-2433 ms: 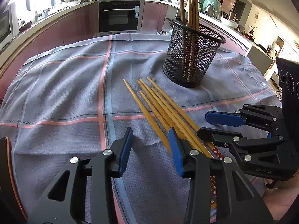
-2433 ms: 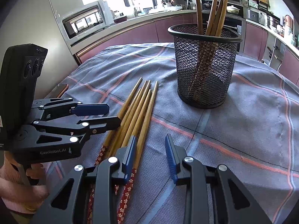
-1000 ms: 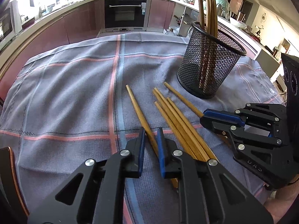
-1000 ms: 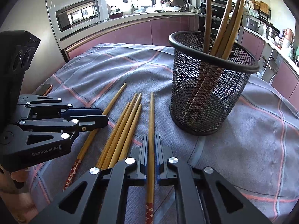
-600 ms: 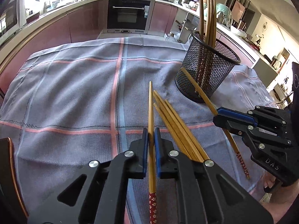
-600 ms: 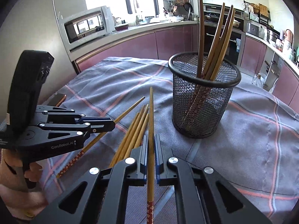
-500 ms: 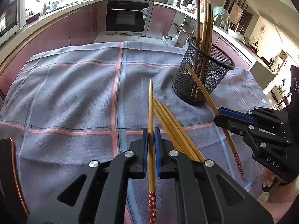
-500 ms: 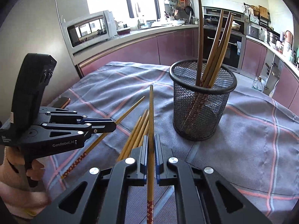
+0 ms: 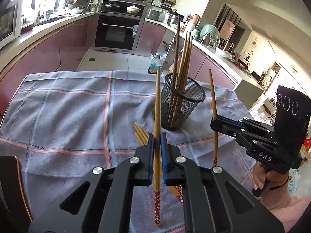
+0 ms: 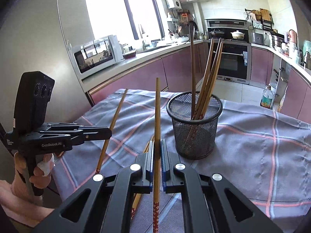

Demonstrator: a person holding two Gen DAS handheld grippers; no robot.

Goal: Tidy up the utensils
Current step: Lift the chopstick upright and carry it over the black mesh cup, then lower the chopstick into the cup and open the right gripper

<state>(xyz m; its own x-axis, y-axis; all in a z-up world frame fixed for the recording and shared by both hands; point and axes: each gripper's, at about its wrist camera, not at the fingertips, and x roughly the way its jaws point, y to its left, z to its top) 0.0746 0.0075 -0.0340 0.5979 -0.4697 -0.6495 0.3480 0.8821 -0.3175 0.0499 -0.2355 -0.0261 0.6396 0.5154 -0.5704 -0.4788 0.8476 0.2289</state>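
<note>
My left gripper [image 9: 157, 141] is shut on a wooden chopstick [image 9: 157, 104] with a red patterned end, held above the table and pointing toward the black mesh cup [image 9: 181, 104]. My right gripper [image 10: 157, 147] is shut on another chopstick [image 10: 157, 116], also raised. The cup [image 10: 196, 132] holds several chopsticks upright. A few chopsticks [image 9: 141, 134] still lie on the cloth below the grippers. In the left wrist view the right gripper [image 9: 213, 120] is at the right with its chopstick [image 9: 213, 97]; in the right wrist view the left gripper [image 10: 108, 134] is at the left with its chopstick [image 10: 114, 118].
The table is covered by a grey cloth with pink and blue stripes [image 9: 68, 112]. A dark board with a copper rim [image 9: 11, 184] lies at the table's left edge. Kitchen counters, an oven and a microwave [image 10: 97, 56] stand beyond the table.
Both grippers closed on a chopstick each and lifted them off the cloth. They have risen higher and the chopsticks now tilt more upright near the cup.
</note>
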